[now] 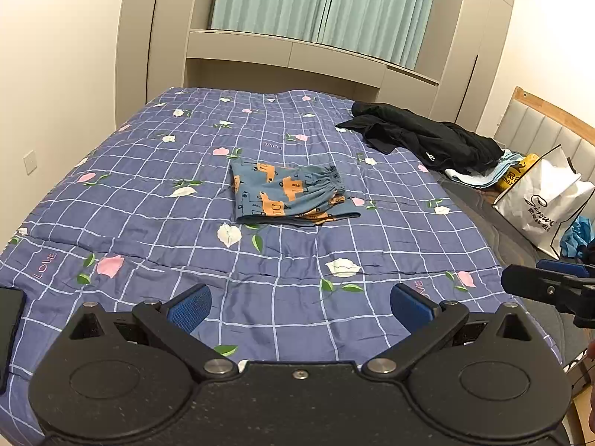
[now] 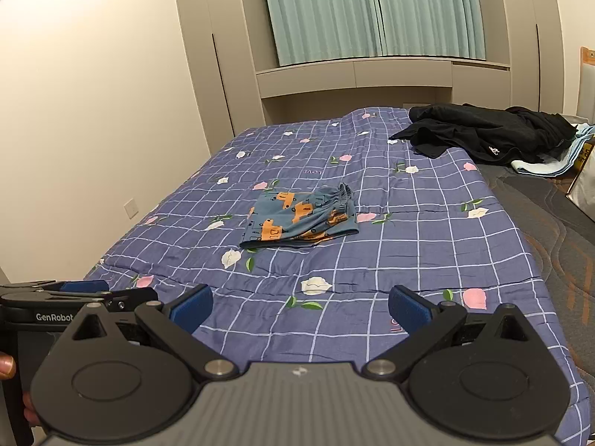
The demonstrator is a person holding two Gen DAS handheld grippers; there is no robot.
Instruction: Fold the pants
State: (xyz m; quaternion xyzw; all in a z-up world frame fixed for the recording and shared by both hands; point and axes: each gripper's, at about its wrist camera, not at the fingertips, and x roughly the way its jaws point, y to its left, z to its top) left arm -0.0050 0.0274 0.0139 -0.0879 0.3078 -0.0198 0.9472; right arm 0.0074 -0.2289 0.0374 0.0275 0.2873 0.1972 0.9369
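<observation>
Soft printed cloth pants, matt quilted cotton-like bedspread, matt black plastic gripper bodies with ribbed blue fingers, glossy white paper bag, dull black cloth heap

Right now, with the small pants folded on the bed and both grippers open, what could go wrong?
1. The folded pants look loose: lower layers stick out at the near edge, so a nudge may undo the fold.
2. The left gripper and right gripper are close together and could bump.
3. The black clothes lie nearby; reaching for them could drag the quilt.
</observation>
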